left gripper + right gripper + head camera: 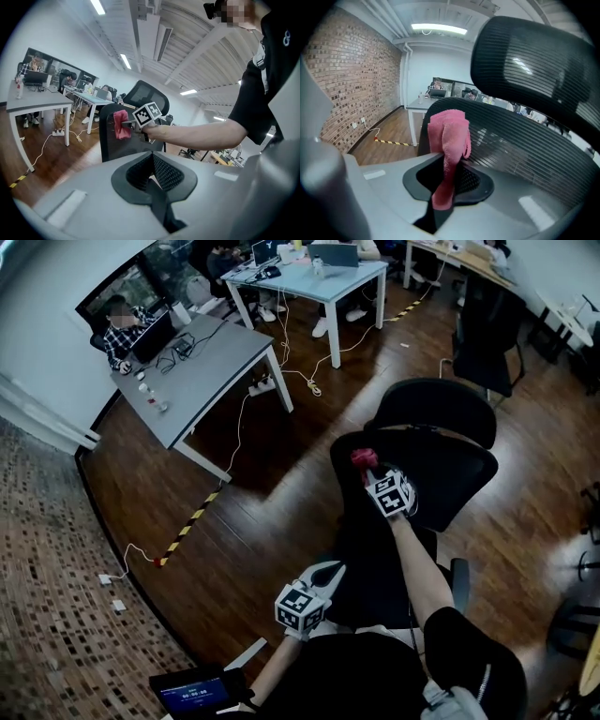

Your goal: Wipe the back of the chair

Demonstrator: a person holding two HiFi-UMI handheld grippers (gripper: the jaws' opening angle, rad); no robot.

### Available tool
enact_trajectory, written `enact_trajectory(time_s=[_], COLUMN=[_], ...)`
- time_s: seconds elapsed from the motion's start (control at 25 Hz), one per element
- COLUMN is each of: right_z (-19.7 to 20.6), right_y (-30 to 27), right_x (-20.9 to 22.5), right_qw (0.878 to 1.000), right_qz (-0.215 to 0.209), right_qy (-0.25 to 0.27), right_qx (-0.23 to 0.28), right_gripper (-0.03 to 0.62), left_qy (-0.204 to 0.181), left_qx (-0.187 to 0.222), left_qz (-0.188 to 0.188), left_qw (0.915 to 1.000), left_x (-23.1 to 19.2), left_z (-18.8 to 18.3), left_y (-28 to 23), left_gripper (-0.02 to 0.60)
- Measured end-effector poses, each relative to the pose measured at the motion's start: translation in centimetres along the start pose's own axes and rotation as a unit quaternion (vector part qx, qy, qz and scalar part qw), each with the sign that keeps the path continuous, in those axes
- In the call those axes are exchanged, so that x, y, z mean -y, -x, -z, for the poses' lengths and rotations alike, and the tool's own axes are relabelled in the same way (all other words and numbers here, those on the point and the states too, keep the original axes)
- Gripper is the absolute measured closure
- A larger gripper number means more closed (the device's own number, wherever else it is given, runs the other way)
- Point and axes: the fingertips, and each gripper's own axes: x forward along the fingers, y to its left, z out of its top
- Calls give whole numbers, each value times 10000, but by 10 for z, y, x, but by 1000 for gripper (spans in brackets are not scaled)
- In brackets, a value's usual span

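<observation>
The chair (441, 474), a single black mesh office chair with a headrest (436, 409), stood on the wooden floor (281, 493), right of centre in the head view. At the far left ran a brick wall (47, 596) with two white sockets (105, 579) low on it. Next came two grey desks. A person (122, 329) sat at the back corner of the near desk (202, 371), and the far desk (314, 282) stood beyond it. Two strips of yellow-and-black tape lay on the floor, one strip (190, 524) below the near desk and the other strip (405, 310) by the far desk.

The left gripper (325, 575) hung low, well apart from the chair's back. Its two jaws were clenched together with nothing between them. The right gripper (368, 469), on an outstretched bare arm (422, 568), was at the top edge of the chair's back, towards that edge's left end. Its jaws were grasping one pink cloth (363, 459). In the right gripper view the cloth stood up folded from the jaws, against the mesh just under the headrest. One more dark chair (487, 338) stood further back on the right.
</observation>
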Motion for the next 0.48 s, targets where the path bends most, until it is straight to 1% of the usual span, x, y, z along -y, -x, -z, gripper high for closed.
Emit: enact_trajectory(time_s=[0.28,0.48], right_z=[38,63], right_y=[32,57], right_x=[47,85], right_qw=[9987,9964], right_qz=[342,613], right_qy=[-375,-584], right_qx=[-22,-48], right_gripper=[551,551], left_qy=[-78,-193], left_qx=[-265,-314], left_qz=[270,441], left_qw=[9993,9983], left_x=[25,45], left_z=[10,9], left_y=[-18,-35], left_gripper=[588,588])
